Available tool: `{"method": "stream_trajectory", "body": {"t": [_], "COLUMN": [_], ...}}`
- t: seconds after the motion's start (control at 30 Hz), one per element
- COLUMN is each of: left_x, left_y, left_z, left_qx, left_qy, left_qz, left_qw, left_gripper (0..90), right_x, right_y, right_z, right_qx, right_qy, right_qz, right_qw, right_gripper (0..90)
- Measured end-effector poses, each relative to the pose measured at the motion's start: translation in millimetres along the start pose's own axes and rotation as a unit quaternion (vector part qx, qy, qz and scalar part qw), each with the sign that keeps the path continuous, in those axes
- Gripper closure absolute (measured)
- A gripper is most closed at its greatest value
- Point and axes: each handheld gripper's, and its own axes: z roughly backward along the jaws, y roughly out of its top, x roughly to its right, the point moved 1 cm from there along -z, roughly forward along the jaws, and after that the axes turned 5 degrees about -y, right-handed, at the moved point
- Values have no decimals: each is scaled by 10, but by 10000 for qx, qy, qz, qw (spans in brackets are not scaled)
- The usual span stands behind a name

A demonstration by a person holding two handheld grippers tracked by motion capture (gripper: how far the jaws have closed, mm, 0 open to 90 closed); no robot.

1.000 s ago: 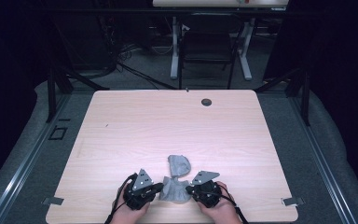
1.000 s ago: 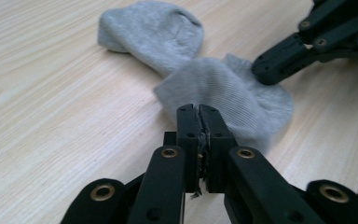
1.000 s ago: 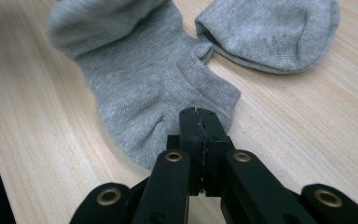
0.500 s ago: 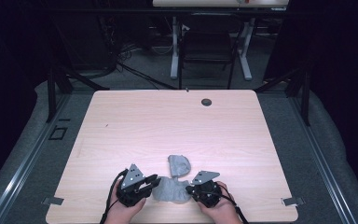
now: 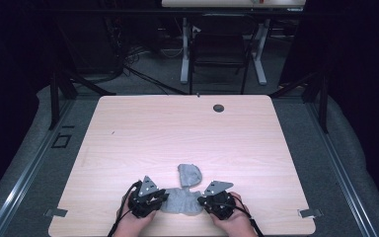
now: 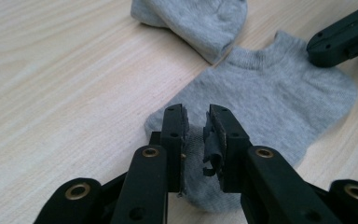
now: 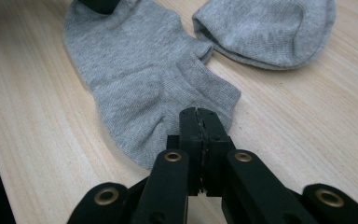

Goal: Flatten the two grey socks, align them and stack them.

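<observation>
- Pale wood tabletop point(image 5: 143, 133) carries everything, near its front edge.
- Flat grey sock point(image 5: 180, 201) lies spread there, between the two hand-held grippers.
- Right hand-held gripper point(image 7: 199, 122) has its jaws pressed together, pinching one end of the flat grey sock.
- Left hand-held gripper point(image 6: 198, 126) is at the opposite end; its jaws have just been opening and stand slightly apart over the fabric, no longer clamping it.
- Second grey sock point(image 5: 189, 174), folded over, lies just beyond, touching the first.
</observation>
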Motion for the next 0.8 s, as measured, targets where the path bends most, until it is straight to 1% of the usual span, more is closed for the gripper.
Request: {"method": "stream_trajectory", "body": {"t": [0.1,0.13,0.17,0.2,0.23,0.33,0.43,0.47,0.53,0.57,0.6,0.63,0.67,0.7,0.73,0.77,0.8], "left_x": [9,16,20,36,48,87,101,112,130,135,138,137,136,132,140,136,134], "left_y": [-26,-35,-39,-40,-40,-44,-44,-44,-42,-39,-35,-30,-22,-12,-2,16,34], "left_z": [-20,-21,-18,-18,-18,-11,-5,-5,-7,-6,-5,-6,-7,-5,-10,-8,-11], "left_qx": [-117,-110,-120,-127,-137,-187,-222,-230,-224,-222,-210,-189,-162,-130,-69,-71,-31], "left_qy": [-24,-44,-57,-66,-46,-55,-77,-58,-50,-44,-60,-59,-71,-74,-74,-86,-70], "left_qz": [21,47,11,18,-4,31,39,42,30,16,22,4,-9,-43,1,-20,-46], "left_qw": [9999,9999,9999,9999,9999,9998,9997,9997,9997,9997,9998,9998,9998,9999,9999,9999,10000], "left_gripper": [765,765,766,767,767,768,767,767,759,759,745,745,736,732,732,719,716], "right_x": [3,3,-2,1,-8,-3,-4,0,2,5,19,19,44,55,55,77,78], "right_y": [-16,-16,-22,-26,-37,-46,-53,-52,-53,-54,-57,-57,-56,-54,-54,-52,-50], "right_z": [28,28,32,44,57,76,78,86,92,94,96,96,99,100,100,110,114], "right_qx": [-62,-62,-50,-92,-103,-153,-124,-165,-192,-201,-186,-186,-181,-144,-144,-129,-100], "right_qy": [-19,-19,-25,-23,-41,-38,-52,-52,-66,-48,16,16,103,111,111,173,182], "right_qz": [23,23,14,55,56,84,66,120,115,98,12,12,-86,-132,-132,-181,-209], "right_qw": [10000,10000,10000,9999,9999,9998,9999,9998,9997,9997,9998,9998,9997,9997,9997,9996,9996], "right_gripper": [896,896,897,897,897,898,898,898,898,896,881,881,860,855,855,850,848]}}
